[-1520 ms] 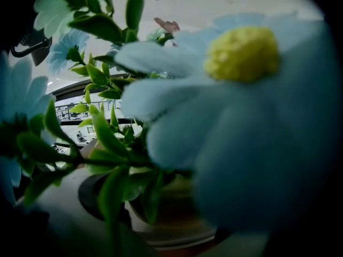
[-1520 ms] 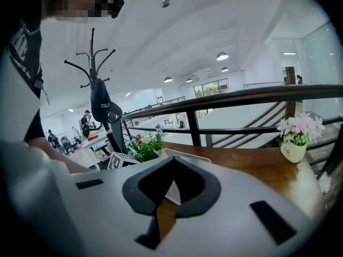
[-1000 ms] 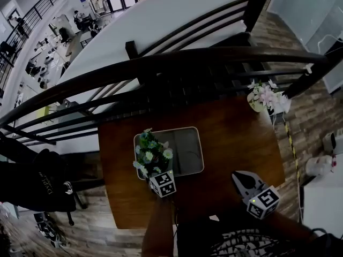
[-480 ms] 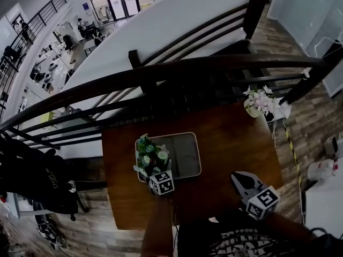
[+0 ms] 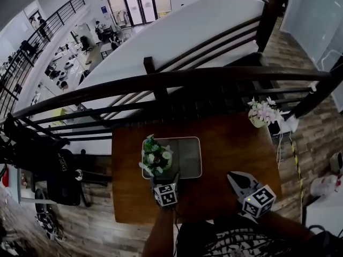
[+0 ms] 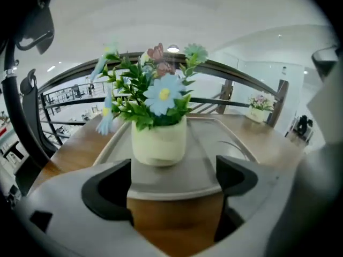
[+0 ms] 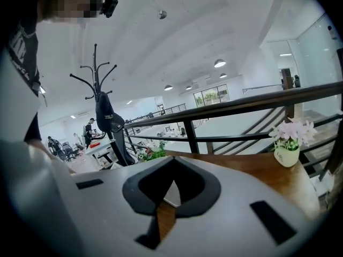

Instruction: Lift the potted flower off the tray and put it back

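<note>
On tray (image 5: 191, 159), left end: potted flower (image 6: 159, 137) upright, blooms up | left tongs (image 6: 174, 173) released | right tongs (image 7: 172, 183) clenched

Grippers: left open, right closed.
Left gripper (image 5: 164, 180) points forward with jaws spread wide, the bare left forearm (image 5: 157, 233) extended behind it. Right gripper (image 5: 233, 178) sits well to the side, angled forward-left, jaws pressed together.

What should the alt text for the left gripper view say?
The left tool, jaws wide open, faces a cream potted flower standing on a grey tray just ahead, ungripped. The tray lies on a wooden table; a second potted flower stands far right near a railing.
</note>
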